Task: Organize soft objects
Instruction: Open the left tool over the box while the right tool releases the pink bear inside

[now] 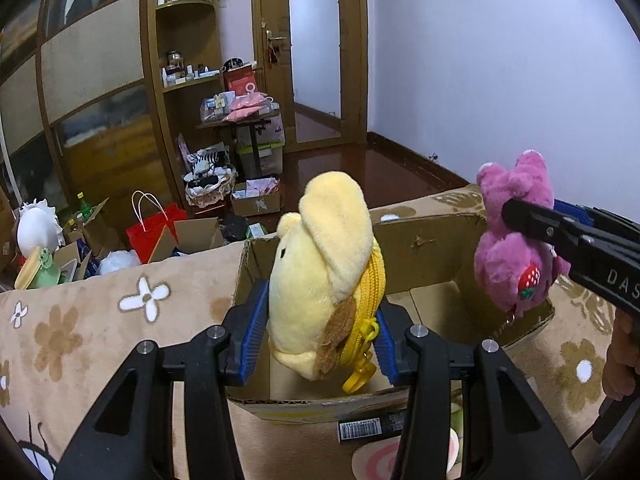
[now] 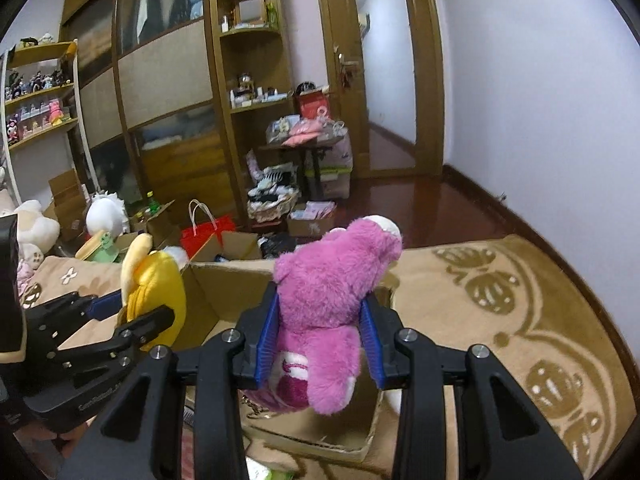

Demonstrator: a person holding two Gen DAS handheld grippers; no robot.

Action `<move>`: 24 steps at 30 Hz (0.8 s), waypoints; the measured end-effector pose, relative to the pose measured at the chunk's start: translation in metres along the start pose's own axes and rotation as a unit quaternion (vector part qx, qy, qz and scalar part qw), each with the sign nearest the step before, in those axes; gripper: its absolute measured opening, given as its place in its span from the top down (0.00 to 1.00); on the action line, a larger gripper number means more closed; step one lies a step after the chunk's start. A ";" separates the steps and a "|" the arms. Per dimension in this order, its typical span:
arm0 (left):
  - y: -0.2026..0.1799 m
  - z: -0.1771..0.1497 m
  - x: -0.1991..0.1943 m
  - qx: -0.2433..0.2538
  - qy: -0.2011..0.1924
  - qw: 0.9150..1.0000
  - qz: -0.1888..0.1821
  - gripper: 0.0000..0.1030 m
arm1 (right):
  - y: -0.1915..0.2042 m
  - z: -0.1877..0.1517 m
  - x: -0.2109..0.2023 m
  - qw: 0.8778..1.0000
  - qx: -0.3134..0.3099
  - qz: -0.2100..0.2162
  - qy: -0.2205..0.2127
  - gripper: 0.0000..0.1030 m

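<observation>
I am holding a yellow plush pouch in the left tool, its blue pads closed against the toy's sides, over the near part of an open cardboard box. My right tool is gripping a pink plush bear the same way, above the box's far right corner. The box is sitting on a beige floral blanket, and what I can see of its floor is showing bare cardboard. Behind it, a red gift bag is standing among more cartons.
</observation>
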State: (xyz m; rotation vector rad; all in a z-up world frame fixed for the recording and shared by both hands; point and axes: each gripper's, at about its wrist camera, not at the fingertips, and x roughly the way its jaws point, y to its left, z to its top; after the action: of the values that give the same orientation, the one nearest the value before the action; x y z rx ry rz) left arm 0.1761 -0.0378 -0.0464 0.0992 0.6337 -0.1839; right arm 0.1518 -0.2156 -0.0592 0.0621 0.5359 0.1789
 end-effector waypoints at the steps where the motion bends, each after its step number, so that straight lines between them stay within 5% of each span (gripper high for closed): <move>1: 0.000 0.000 0.002 0.000 0.003 1.000 -0.001 0.54 | 0.000 -0.002 0.002 1.000 -0.001 0.000 0.006 0.61; 10: -0.009 -0.007 0.003 0.017 0.011 1.000 0.010 0.45 | 0.004 -0.014 0.013 0.999 -0.002 0.013 0.041 0.58; 12: -0.009 -0.008 0.002 0.015 0.015 1.000 0.014 0.32 | 0.005 -0.014 0.013 0.999 -0.004 0.013 0.043 0.58; 17: -0.009 -0.010 -0.007 0.021 0.012 0.999 0.026 0.21 | 0.007 -0.015 0.008 0.999 -0.007 0.013 0.047 0.56; 24: -0.007 -0.012 -0.028 0.011 0.006 0.999 0.035 0.09 | 0.016 -0.013 -0.012 0.999 -0.020 0.019 0.028 0.33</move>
State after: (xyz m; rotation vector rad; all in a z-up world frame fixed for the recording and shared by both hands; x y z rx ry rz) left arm 0.1453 -0.0387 -0.0394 0.1436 0.6388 -0.1222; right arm 0.1322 -0.2020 -0.0622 0.0291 0.5864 0.2296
